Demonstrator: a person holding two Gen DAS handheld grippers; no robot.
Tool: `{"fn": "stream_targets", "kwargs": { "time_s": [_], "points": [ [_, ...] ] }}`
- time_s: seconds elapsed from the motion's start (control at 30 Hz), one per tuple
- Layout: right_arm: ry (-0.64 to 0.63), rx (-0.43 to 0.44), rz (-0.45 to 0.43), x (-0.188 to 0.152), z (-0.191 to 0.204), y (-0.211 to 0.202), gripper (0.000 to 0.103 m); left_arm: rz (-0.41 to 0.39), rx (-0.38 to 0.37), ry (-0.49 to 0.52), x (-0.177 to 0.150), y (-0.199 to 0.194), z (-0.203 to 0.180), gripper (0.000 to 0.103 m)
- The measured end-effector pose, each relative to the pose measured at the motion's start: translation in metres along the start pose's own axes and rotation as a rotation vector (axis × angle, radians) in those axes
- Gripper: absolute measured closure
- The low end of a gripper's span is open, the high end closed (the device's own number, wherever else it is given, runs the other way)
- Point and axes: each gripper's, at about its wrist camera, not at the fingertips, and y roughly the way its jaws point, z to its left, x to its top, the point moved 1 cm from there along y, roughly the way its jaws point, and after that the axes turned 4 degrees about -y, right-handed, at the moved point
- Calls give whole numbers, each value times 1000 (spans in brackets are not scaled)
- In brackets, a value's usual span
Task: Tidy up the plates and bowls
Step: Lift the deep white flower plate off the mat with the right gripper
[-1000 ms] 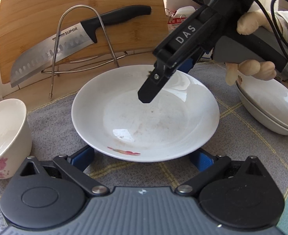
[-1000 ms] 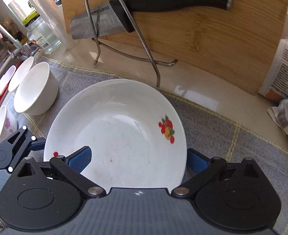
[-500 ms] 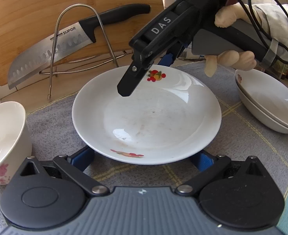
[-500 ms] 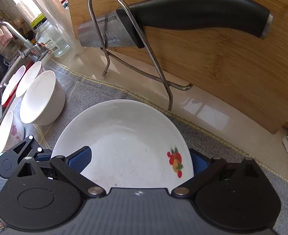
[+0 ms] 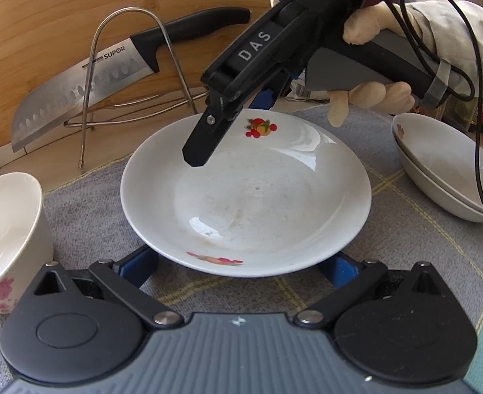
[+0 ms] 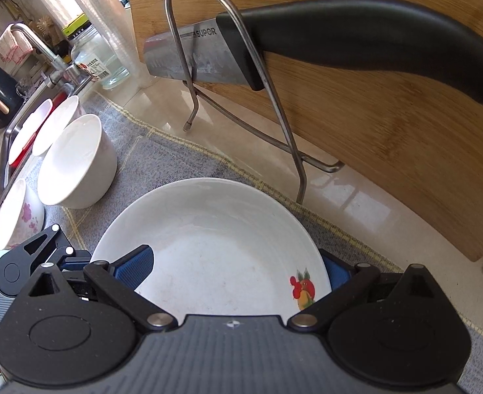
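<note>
White bowl [image 5: 8, 229] at near left on the grey mat [image 5: 87, 203], knife [image 5: 116, 65] in a wire rack [image 5: 123, 62] far behind, shallow plate [image 5: 246, 193] at centre, left gripper [image 5: 239, 264] spread wide beside its near rim, right gripper [image 6: 238, 271] likewise released over its far rim, stacked plates [image 5: 448, 170] at right.
</note>
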Motion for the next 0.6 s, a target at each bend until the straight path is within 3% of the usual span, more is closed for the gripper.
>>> {"fn": "stream_targets", "kwargs": {
  "time_s": [0.6],
  "points": [
    [11,24,8,-1,-1,-2,0,12,-5,27,4,2,-4,0]
  ]
}}
